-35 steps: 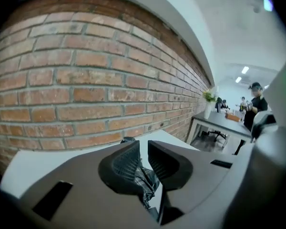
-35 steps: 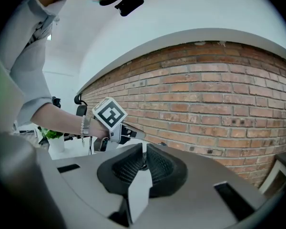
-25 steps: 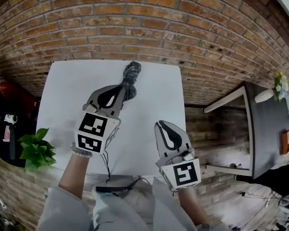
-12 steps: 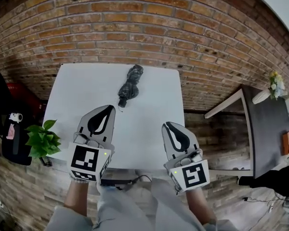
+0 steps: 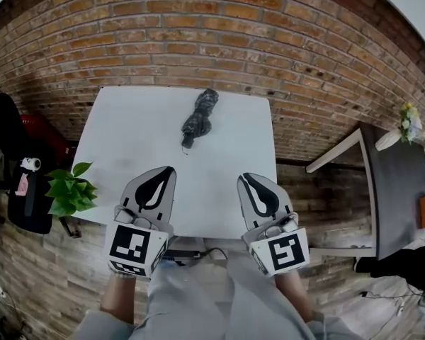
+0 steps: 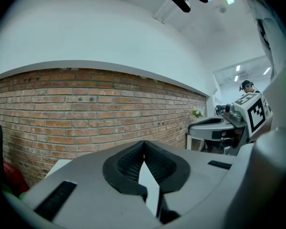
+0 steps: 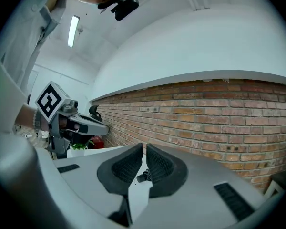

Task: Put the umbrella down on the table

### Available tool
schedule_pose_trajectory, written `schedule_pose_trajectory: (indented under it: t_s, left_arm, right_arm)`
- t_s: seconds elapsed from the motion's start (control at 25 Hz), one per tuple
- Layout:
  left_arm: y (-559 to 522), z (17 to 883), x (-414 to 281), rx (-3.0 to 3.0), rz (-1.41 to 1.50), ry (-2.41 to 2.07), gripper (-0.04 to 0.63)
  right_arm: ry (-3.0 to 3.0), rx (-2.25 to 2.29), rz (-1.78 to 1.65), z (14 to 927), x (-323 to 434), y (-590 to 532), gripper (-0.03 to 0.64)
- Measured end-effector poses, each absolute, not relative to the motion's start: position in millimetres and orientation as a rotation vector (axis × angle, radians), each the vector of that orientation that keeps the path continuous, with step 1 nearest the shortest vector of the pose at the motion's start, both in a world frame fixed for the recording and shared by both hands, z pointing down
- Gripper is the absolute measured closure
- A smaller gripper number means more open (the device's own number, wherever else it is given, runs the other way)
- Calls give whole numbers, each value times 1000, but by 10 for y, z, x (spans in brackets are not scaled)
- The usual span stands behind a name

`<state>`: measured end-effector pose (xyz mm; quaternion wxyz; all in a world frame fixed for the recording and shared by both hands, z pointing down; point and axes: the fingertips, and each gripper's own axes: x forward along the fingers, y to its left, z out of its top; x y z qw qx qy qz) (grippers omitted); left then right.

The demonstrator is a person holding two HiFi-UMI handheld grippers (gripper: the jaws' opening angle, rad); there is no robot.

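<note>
1. Umbrella [image 5: 200, 117]: dark, folded, lying flat on the tabletop [image 5: 127, 140] near its far edge, untouched.
2. Left tongs [image 5: 167, 170]: closed, empty, over the near edge.
3. Right tongs [image 5: 244, 178]: closed to a slit, empty, near edge.

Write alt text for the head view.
A folded dark umbrella lies on the white table, toward its far edge. The left hand-held gripper and right hand-held gripper hover empty over the near edge; a leafy plant stands at left.
</note>
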<state>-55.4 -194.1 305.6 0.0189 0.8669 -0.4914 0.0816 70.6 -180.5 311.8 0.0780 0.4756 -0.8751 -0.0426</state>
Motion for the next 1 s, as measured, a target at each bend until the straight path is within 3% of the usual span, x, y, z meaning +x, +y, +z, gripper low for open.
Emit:
schedule_pose_trajectory:
  t_s: [1.0]
  left_arm:
    - [-1968, 3256, -549, 2653, 282, -1533, 575]
  right_arm:
    - [-2615, 1393, -96, 3266, 686, -1793, 560]
